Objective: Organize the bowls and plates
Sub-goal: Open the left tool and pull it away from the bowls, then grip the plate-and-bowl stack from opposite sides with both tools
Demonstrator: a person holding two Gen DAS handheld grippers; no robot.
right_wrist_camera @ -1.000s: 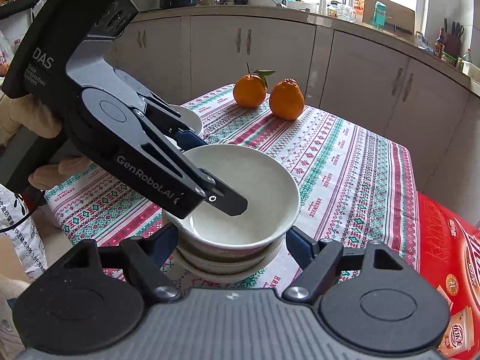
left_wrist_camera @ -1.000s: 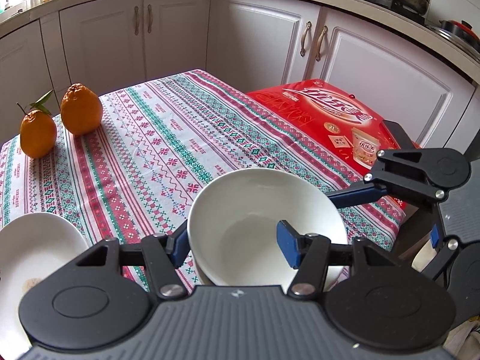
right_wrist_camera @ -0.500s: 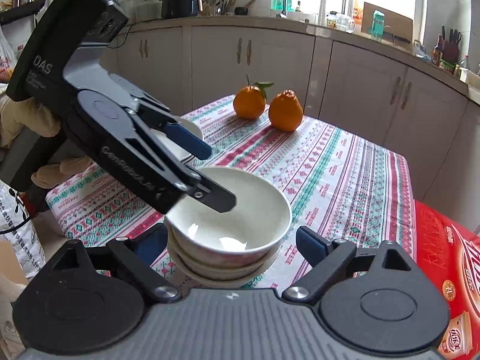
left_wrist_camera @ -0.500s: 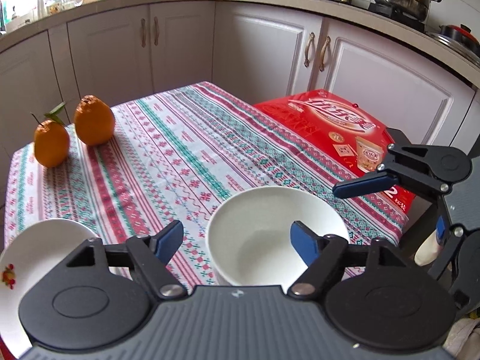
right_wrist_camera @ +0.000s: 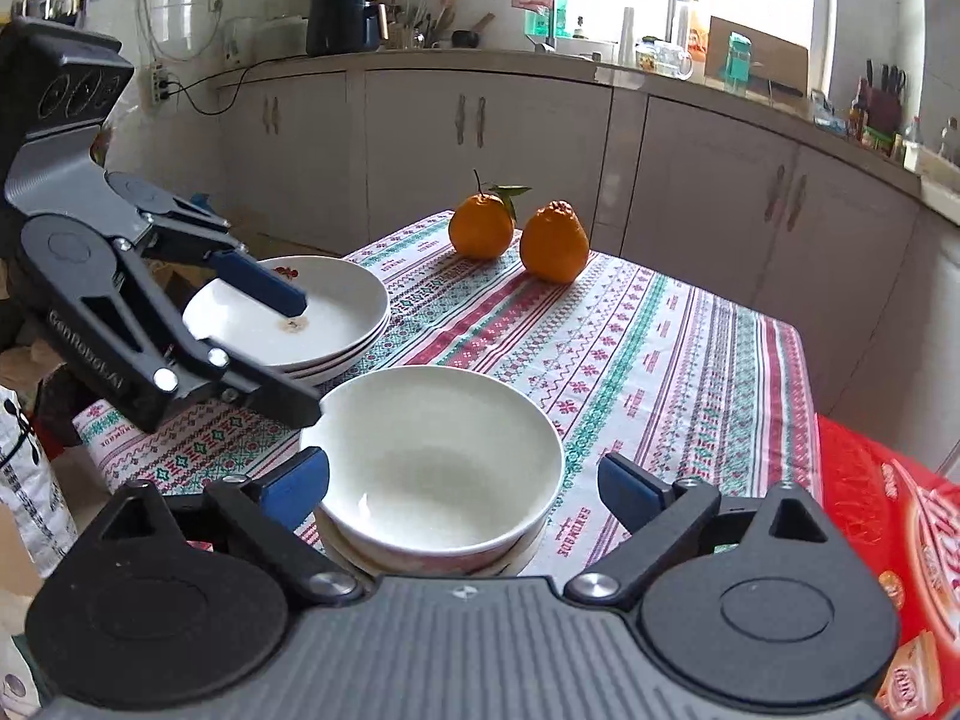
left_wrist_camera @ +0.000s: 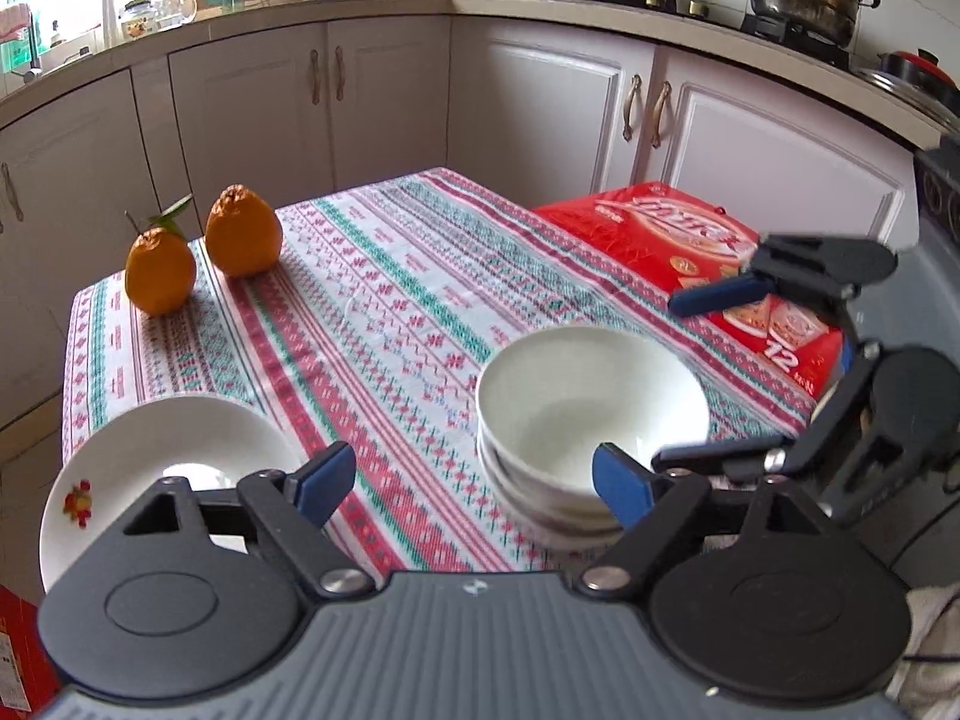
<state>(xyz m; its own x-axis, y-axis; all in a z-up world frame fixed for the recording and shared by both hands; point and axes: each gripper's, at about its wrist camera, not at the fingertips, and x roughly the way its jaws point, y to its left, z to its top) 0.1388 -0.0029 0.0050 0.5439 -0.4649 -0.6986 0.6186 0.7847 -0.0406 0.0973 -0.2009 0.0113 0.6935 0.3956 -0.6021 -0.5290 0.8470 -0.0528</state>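
Gaping wide, empty: left gripper [left_wrist_camera: 474,480] | right gripper [right_wrist_camera: 462,483] | beside bowl stack [right_wrist_camera: 435,468]

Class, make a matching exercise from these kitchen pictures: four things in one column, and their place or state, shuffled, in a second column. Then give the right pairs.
Things:
1. bowls
2. plates
3. oranges
4. red box

Place or state:
A. side by side at the far end of the tablecloth
B. off the table's edge, beside it
C. nested stack between the open right tongs
D. shallow stack near the left tongs

Pairs: 1-C, 2-D, 3-A, 4-B
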